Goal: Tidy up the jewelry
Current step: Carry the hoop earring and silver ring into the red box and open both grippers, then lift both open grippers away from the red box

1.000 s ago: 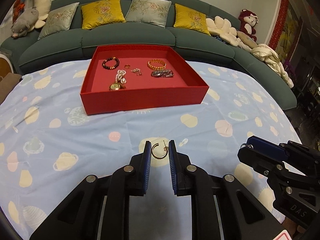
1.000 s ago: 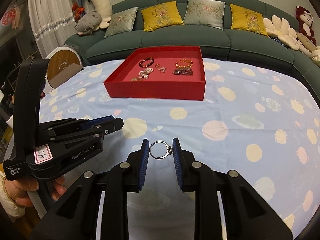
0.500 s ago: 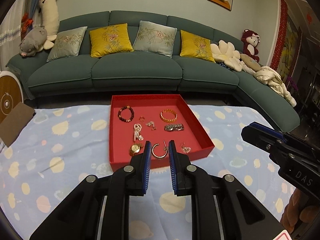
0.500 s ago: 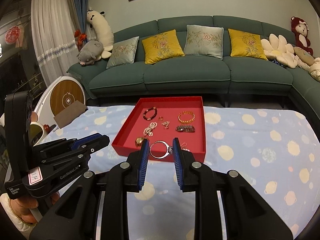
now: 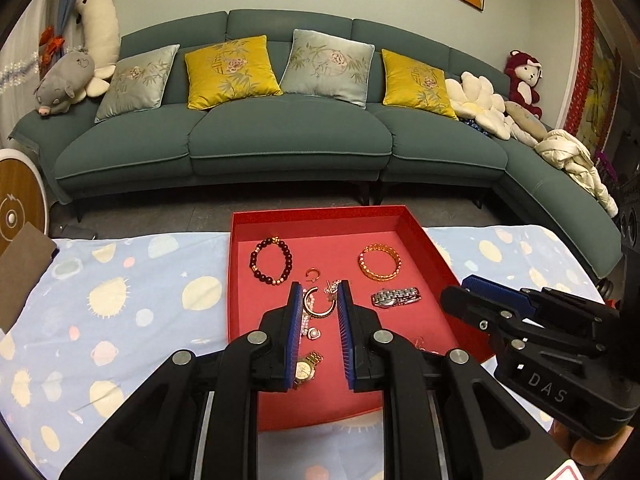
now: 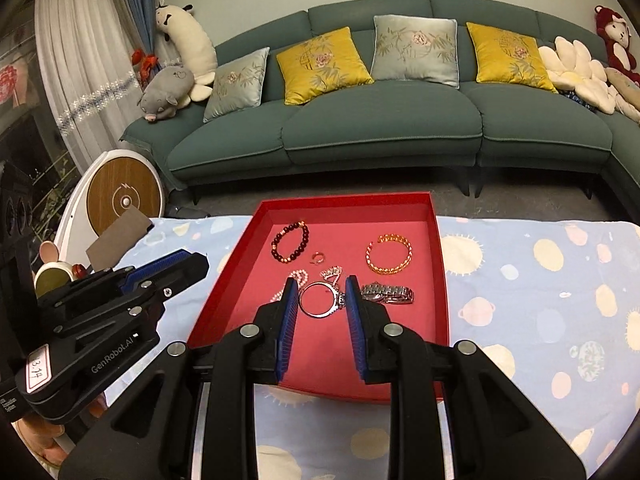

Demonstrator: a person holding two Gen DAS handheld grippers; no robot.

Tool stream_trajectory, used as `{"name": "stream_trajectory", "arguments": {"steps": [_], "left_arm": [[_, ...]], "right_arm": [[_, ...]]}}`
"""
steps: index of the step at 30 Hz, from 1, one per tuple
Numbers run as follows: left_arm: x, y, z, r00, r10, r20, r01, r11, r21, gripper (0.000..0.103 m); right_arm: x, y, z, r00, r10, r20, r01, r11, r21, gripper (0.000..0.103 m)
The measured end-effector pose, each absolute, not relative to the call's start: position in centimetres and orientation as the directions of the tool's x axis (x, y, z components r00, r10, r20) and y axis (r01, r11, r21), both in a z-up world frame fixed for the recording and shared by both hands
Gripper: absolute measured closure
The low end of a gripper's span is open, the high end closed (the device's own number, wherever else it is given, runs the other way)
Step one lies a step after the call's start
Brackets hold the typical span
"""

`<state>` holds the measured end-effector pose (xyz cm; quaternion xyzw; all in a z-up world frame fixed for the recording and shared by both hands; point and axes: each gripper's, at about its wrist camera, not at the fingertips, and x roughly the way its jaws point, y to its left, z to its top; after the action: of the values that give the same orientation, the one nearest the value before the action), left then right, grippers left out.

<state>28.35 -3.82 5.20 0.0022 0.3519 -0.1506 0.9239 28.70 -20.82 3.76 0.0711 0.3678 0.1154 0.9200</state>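
A red tray point(image 5: 439, 258) point(image 6: 442, 264) sits on the blue patterned tablecloth. In it lie a dark bead bracelet point(image 5: 271, 261) point(image 6: 291, 242), a gold bangle point(image 5: 379, 262) point(image 6: 389, 254), a silver watch point(image 5: 396, 297) point(image 6: 387, 294), a gold watch point(image 5: 306, 368), a pearl piece and small earrings. My left gripper point(image 5: 319, 304) is shut on a gold hoop earring point(image 5: 319, 307), held above the tray. My right gripper point(image 6: 322, 298) is shut on a silver ring point(image 6: 320, 300), also above the tray. Each gripper shows in the other's view point(image 5: 520, 320) point(image 6: 112, 304).
A green sofa point(image 5: 280, 140) with yellow and grey cushions stands beyond the table. A round white and wood device point(image 6: 124, 200) and a brown card point(image 6: 120, 236) are at the table's left end. The blue tablecloth point(image 5: 120, 300) extends on both sides of the tray.
Both grippers have risen from the tablecloth and moved forward over the red tray, still holding the earring and the ring.
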Motion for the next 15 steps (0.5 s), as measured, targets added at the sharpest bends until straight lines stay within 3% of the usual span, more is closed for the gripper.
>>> {"name": "stream_trajectory", "arguments": {"steps": [15], "left_arm": [[31.8, -4.7, 0.3, 0.662, -0.256, -0.704, 0.256, 0.961, -0.107, 0.087]], "right_arm": [[32.4, -20.7, -1.4, 0.648, 0.242, -0.722, -0.138, 0.97, 0.201, 0.08]]}}
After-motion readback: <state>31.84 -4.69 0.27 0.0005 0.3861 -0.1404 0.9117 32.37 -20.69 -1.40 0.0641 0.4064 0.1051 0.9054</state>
